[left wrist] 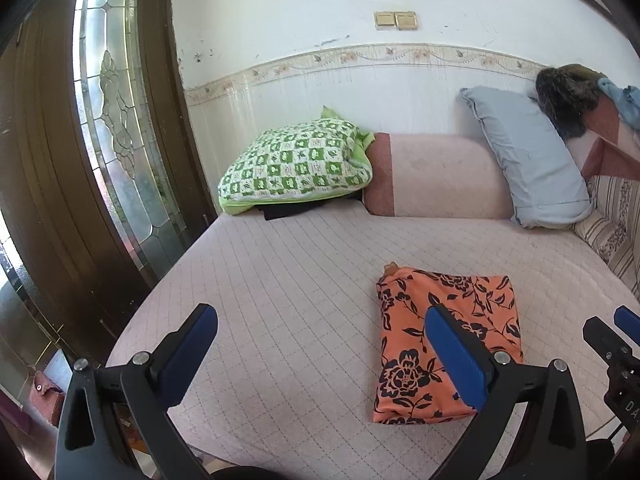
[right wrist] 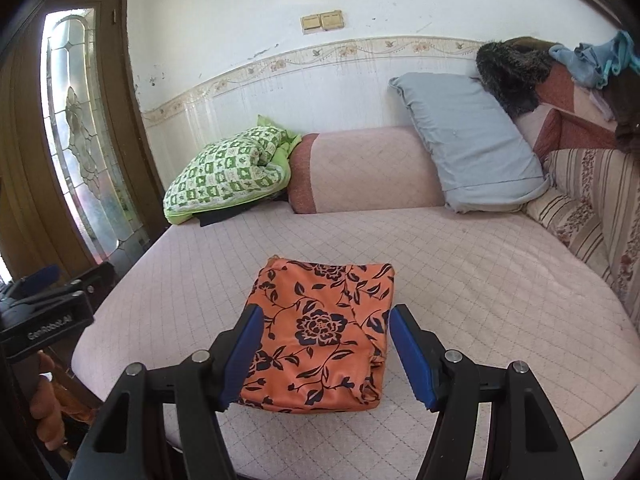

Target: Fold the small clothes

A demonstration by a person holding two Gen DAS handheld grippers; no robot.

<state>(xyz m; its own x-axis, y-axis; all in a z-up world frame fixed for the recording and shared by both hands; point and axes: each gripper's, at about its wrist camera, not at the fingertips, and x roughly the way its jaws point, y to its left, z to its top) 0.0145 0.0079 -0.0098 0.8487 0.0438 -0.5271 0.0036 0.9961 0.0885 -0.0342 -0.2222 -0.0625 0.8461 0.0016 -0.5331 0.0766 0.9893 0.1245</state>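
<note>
An orange cloth with a dark floral print [left wrist: 444,344] lies folded into a compact rectangle on the pink quilted bed [left wrist: 288,280]. My left gripper [left wrist: 320,344] is open and empty, above the bed to the left of the cloth; its right finger overlaps the cloth's near edge in view. In the right wrist view the folded cloth [right wrist: 324,332] lies straight ahead, and my right gripper [right wrist: 324,352] is open and empty, its fingers standing either side of the cloth's near end without holding it. The right gripper's tips also show in the left wrist view [left wrist: 616,332].
A green checked pillow [left wrist: 300,164] lies over dark cloth at the bed's far left. A pink bolster [left wrist: 436,176] and a grey pillow [left wrist: 528,156] lean on the wall. Striped cushions [right wrist: 592,208] and piled clothes [right wrist: 516,72] sit right. A wooden glazed door [left wrist: 112,128] stands left.
</note>
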